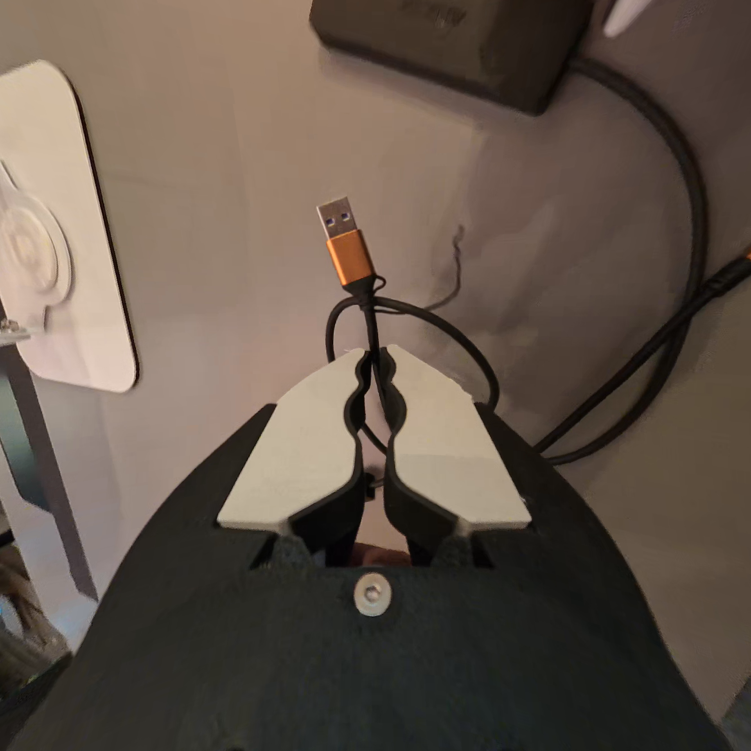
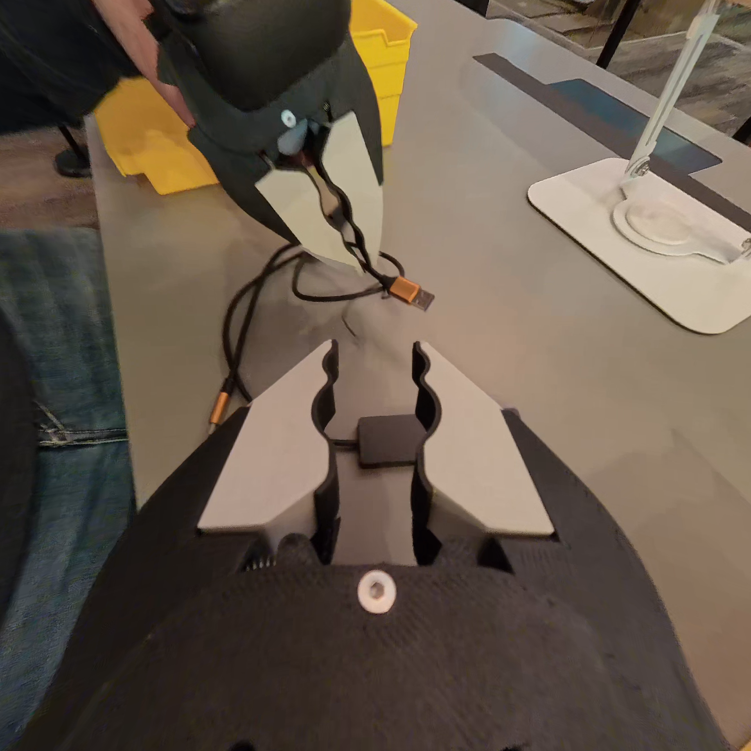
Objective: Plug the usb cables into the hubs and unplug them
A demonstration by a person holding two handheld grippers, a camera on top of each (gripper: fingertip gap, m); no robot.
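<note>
My left gripper (image 1: pixel 377 352) is shut on the black cable just behind an orange USB-A plug (image 1: pixel 348 251), which sticks out past the fingertips above the grey table. The dark hub (image 1: pixel 447 53) lies ahead at the top, a gap away from the plug. In the right wrist view the left gripper (image 2: pixel 363 264) holds the same plug (image 2: pixel 408 289) low over the table. My right gripper (image 2: pixel 374 349) is open and empty, with the black hub (image 2: pixel 386 445) on the table between its fingers. A second orange connector (image 2: pixel 220 408) lies at the cable's other end.
A white stand base (image 2: pixel 634 248) sits at the right of the table, and shows at the left in the left wrist view (image 1: pixel 61 227). A yellow bin (image 2: pixel 378 65) stands at the far edge. The hub's thick black cable (image 1: pixel 686 227) loops on the right. A person's jeans (image 2: pixel 61 365) are at the left. Spacing between my two grippers at the tips: around 11 centimetres.
</note>
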